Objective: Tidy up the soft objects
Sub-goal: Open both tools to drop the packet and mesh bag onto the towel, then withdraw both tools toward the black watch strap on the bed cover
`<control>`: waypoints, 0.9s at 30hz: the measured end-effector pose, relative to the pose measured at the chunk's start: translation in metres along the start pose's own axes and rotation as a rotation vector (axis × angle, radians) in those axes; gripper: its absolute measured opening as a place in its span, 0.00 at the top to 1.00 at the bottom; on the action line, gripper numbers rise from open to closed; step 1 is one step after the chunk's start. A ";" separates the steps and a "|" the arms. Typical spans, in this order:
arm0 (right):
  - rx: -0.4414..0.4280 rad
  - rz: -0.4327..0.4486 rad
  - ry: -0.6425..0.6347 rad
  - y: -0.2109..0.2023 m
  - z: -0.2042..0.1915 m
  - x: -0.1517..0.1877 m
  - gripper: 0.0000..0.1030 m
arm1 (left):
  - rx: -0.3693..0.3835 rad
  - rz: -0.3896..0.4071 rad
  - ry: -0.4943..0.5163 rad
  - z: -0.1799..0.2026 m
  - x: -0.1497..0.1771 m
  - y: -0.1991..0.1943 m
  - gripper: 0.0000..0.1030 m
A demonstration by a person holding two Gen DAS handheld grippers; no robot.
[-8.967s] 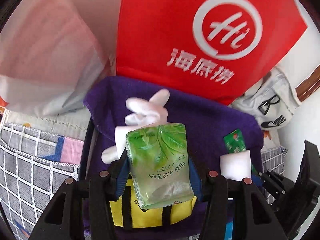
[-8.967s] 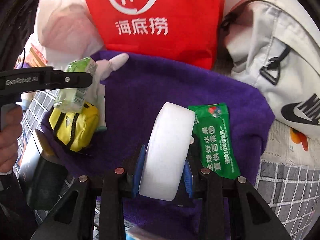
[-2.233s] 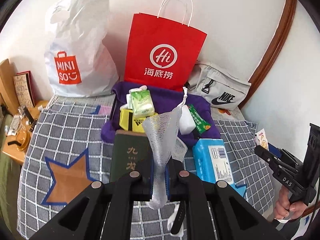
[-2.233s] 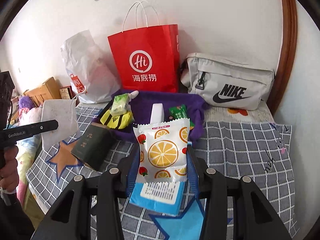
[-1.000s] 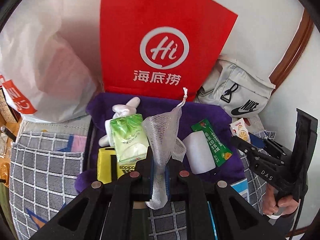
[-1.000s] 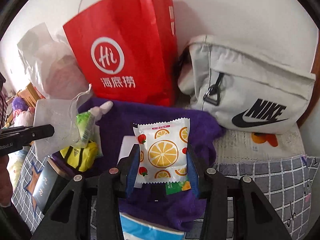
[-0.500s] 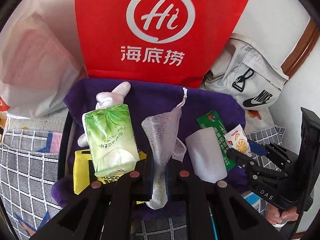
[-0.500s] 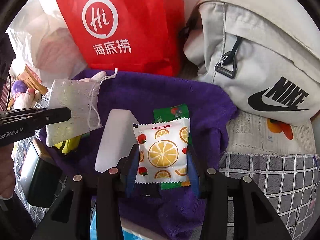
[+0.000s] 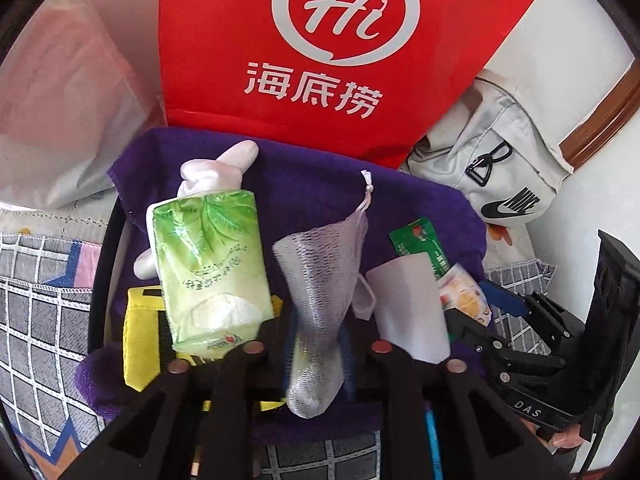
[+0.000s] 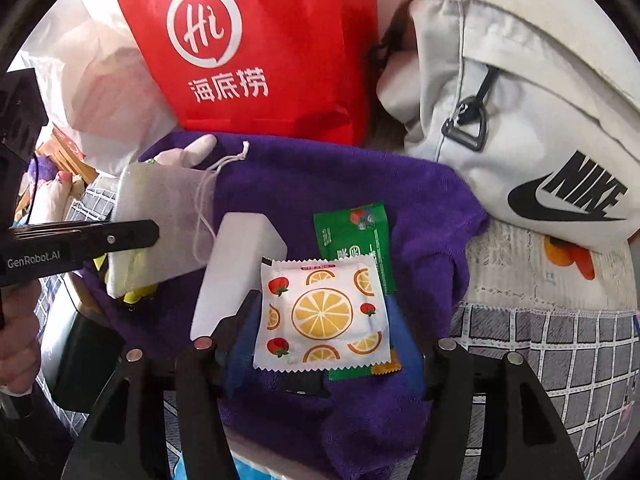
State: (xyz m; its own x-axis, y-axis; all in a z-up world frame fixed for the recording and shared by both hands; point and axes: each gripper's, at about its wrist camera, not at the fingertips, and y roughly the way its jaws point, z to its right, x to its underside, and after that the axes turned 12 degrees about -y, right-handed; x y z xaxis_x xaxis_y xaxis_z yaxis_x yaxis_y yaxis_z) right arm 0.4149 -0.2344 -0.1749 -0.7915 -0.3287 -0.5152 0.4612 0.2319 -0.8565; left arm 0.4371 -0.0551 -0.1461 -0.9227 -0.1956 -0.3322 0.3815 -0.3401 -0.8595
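Purple plush towel [image 10: 424, 208] lies spread over the grey checked bedcover [image 10: 560, 344], in front of a red paper bag with a white "Hi" logo [image 9: 344, 48] and a pale grey Nike sling bag [image 10: 520, 92] that stand against the wall. The left claw [image 9: 316, 344] is clenched on the lower end of a white mesh drawstring pouch [image 9: 324, 280], which stands upright between its fingers above the towel. The right claw [image 10: 320, 340] stands wide, yet a white sachet printed with orange slices and strawberries [image 10: 324, 316] sits between its blue pads [image 10: 404, 344]; whether they press it I cannot tell. That sachet overlaps a green foil packet [image 10: 356, 236] lying flat on the towel, and a white foam block [image 10: 236, 272] rests just beside it on the left. In the left wrist view a green tissue pack with a leaf print [image 9: 212, 264] leans on a white plush rabbit [image 9: 216, 168] and a yellow Adidas pouch [image 9: 140, 340], all on the towel's left part. A translucent white plastic bag [image 9: 60, 100] sits to the left of the red one.
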 end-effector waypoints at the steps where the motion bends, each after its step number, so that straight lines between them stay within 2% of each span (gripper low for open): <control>1: -0.002 0.004 0.000 -0.002 0.000 0.000 0.38 | -0.004 0.005 -0.002 0.001 0.000 -0.001 0.69; 4: 0.003 0.020 0.005 -0.007 0.001 -0.002 0.36 | -0.031 0.038 0.014 0.004 0.001 -0.008 0.58; 7: 0.009 0.034 0.001 -0.013 -0.002 -0.006 0.34 | -0.062 0.066 0.030 0.008 0.001 -0.014 0.51; 13: 0.031 0.074 -0.039 -0.034 -0.017 -0.008 0.33 | -0.084 0.058 0.027 0.010 0.007 -0.028 0.51; 19: 0.022 0.129 -0.056 -0.060 -0.035 -0.002 0.34 | -0.103 0.083 0.037 0.006 0.022 -0.061 0.51; 27: 0.002 0.129 -0.057 -0.096 -0.081 0.036 0.34 | -0.108 0.101 0.049 -0.011 0.071 -0.100 0.51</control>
State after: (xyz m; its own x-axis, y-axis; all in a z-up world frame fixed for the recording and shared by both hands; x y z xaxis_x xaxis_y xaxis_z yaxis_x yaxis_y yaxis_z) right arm 0.3092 -0.1945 -0.1086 -0.7015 -0.3473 -0.6223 0.5587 0.2741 -0.7828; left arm 0.3332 -0.0245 -0.0879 -0.8825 -0.1782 -0.4352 0.4668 -0.2200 -0.8566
